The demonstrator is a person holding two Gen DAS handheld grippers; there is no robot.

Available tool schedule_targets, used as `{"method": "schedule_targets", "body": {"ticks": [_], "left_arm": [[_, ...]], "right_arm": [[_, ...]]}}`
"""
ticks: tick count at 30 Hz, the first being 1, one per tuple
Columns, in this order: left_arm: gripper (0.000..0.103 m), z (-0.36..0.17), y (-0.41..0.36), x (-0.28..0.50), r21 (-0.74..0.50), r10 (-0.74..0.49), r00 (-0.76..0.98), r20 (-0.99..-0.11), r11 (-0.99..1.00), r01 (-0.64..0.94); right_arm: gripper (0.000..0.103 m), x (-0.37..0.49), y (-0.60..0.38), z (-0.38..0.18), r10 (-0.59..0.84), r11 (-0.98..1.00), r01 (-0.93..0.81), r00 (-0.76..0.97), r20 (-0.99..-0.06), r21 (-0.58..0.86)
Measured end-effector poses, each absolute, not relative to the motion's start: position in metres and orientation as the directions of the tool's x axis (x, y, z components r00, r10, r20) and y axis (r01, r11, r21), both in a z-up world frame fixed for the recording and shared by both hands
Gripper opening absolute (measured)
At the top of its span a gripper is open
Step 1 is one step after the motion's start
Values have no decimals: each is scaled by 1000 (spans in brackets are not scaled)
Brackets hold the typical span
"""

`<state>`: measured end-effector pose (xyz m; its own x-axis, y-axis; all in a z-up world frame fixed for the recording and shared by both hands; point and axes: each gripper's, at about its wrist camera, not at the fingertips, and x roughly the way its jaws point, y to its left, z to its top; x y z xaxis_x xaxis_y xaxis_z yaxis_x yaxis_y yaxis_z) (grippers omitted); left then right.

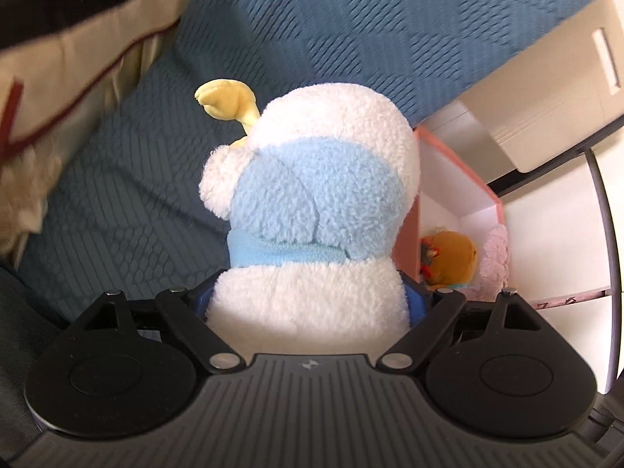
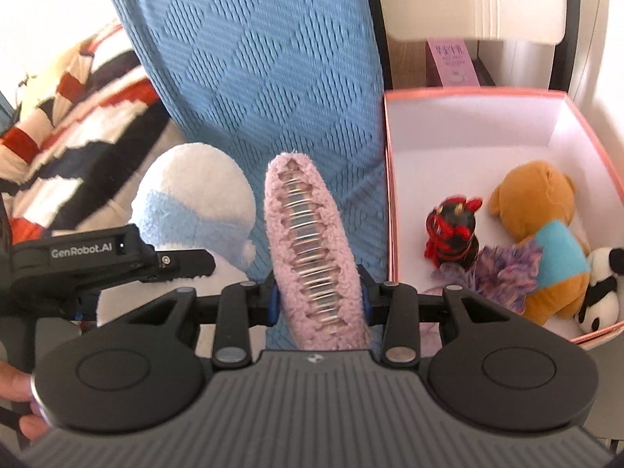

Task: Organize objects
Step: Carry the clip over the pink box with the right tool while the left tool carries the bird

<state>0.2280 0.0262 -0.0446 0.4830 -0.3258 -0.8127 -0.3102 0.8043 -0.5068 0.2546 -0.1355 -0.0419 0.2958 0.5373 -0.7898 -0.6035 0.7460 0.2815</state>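
- The striped blanket point(image 2: 66, 124) lies bunched at the far left, on the bed beside the blue quilted cover point(image 2: 265, 78).
- The left gripper point(image 1: 308, 304) is closed on the white and blue plush toy point(image 1: 312, 195), its jaws squeezing the toy's lower body from both sides; the toy's head and a yellow limb stick up above the cover. From the right wrist view the same gripper point(image 2: 195, 265) comes in from the left with the toy point(image 2: 195, 202) in it.
- That toy looks light, soft and springy. It will squash under the jaws, so a hold low on the firm body is safer than one on the head or a thin limb.
- The right gripper point(image 2: 319, 304) is closed on a pink fluffy hair clip point(image 2: 312, 257), which points forward between the jaws with its row of clear teeth facing up.
- The clip is probably stiff plastic under the fleece, light and a little slippery; gripping across its thick middle suits it, and hard pressure could snap the teeth.
- The pink box point(image 2: 468, 95) stands open at the right, just beside the bed, and already holds a brown bear point(image 2: 546, 210), a red and black figure point(image 2: 452, 230), a purple fluffy thing point(image 2: 503, 273) and a panda point(image 2: 604, 288).
- Both held things are above the bed, not yet over the box.
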Motion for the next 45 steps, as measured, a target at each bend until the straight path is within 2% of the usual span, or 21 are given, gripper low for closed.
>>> {"method": "schedule_targets", "body": {"ticks": [12, 20, 25, 27, 28, 34, 45], "left_arm": [[89, 42, -25, 264, -496, -309, 565, -765, 842, -211], [89, 37, -88, 310, -477, -340, 552, -762, 870, -122], [88, 25, -127, 334, -472, -366, 526, -768, 878, -77], [75, 19, -142, 343, -465, -372, 516, -772, 883, -60], [74, 16, -149, 348, -470, -384, 511, -769, 881, -46], [73, -13, -185, 377, -454, -395, 454, -799, 891, -23], [73, -55, -206, 375, -389, -362, 388, -848, 921, 11]], "right_arm": [[40, 281, -170, 17, 598, 726, -618, 352, -720, 301], [40, 310, -214, 21, 581, 767, -566, 411, -703, 303], [40, 333, -249, 2, 539, 812, -497, 442, -717, 304], [40, 342, -261, -10, 516, 831, -469, 445, -732, 300], [40, 346, -267, -17, 506, 838, -455, 443, -740, 301], [40, 372, -292, -62, 434, 883, -378, 428, -793, 279], [40, 404, -318, -128, 335, 929, -287, 384, -860, 234]]}}
